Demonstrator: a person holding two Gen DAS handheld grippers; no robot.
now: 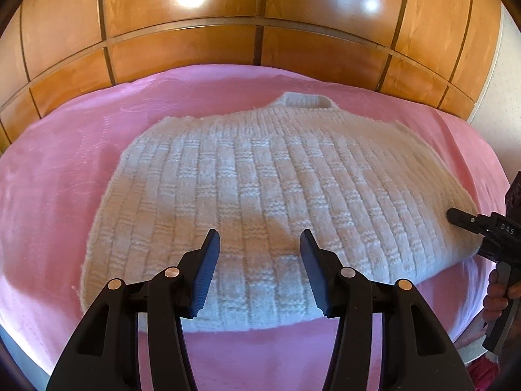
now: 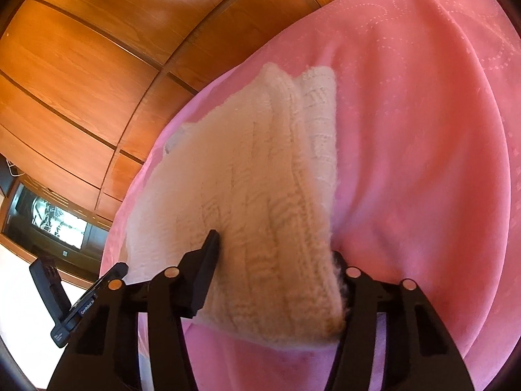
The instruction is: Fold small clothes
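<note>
1. A white knitted sweater (image 1: 260, 189) lies flat in the middle of the pink blanket (image 1: 65, 169). Its neck hole (image 1: 304, 100) points away from the person, toward the wooden wall (image 1: 182, 49). Its bottom hem is the side closest to the person.
2. The sweater is wider than it is long here. Its long way runs from side to side, along the wall.
3. The left gripper (image 1: 259, 254) hovers just over the sweater's bottom hem, near the middle. Its two blue pads (image 1: 208, 260) are spread apart and hold nothing.
4. The right gripper (image 2: 276, 260) is at the sweater's right bottom corner. Its jaws are pinched onto that edge of the sweater. In the right wrist view the knit is bunched up and lifted between the jaws.
5. So the right gripper is the one that already has the cloth. The rest of the sweater stretches away from it to the left.
6. I think the next move is to carry this right side over toward the left side. The left gripper is close enough to hold the hem down while that happens.
</note>
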